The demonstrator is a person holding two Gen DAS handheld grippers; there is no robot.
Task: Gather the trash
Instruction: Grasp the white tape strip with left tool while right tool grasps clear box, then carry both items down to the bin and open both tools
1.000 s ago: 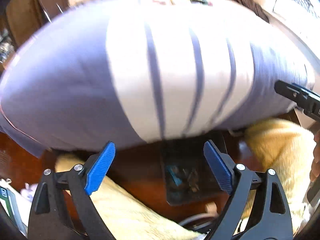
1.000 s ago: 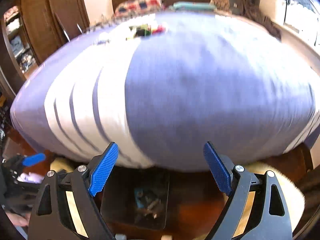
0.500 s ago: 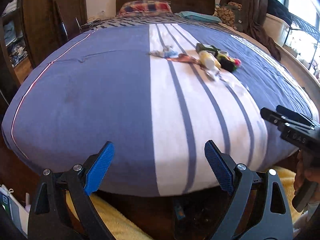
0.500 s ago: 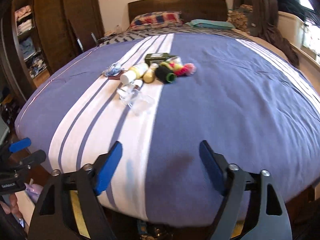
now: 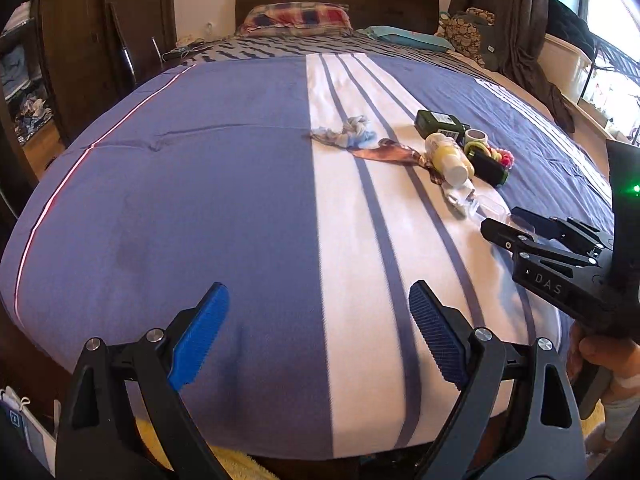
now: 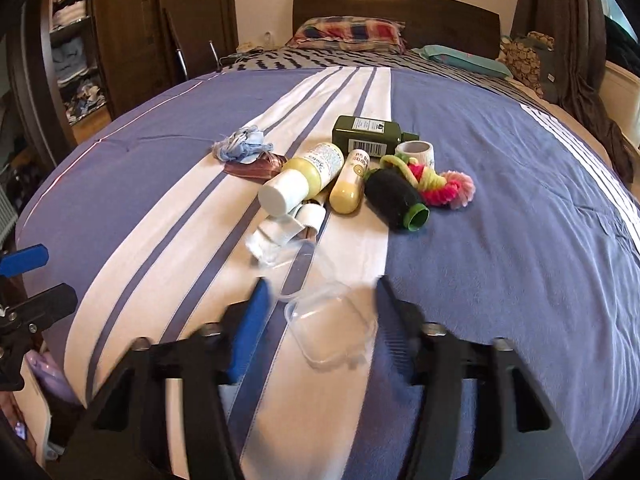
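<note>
Nearest, the right gripper (image 6: 320, 300) is closing its fingers around a clear plastic container (image 6: 330, 326) on the bed (image 6: 500, 240), apparently to grab it first, while the left gripper (image 5: 316, 334) hangs wide open and empty, and bottles (image 6: 304, 180) lie beyond.

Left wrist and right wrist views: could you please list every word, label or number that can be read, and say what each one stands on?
"DAS": raised letters on the black body of the right gripper, seen in the left wrist view.
Dark green flat bottle: white label and barcode, print too small to read.
Large yellow bottle with white cap: label print blurred, unreadable.
Small yellow tube: label unreadable.
Nothing else legible.
</note>
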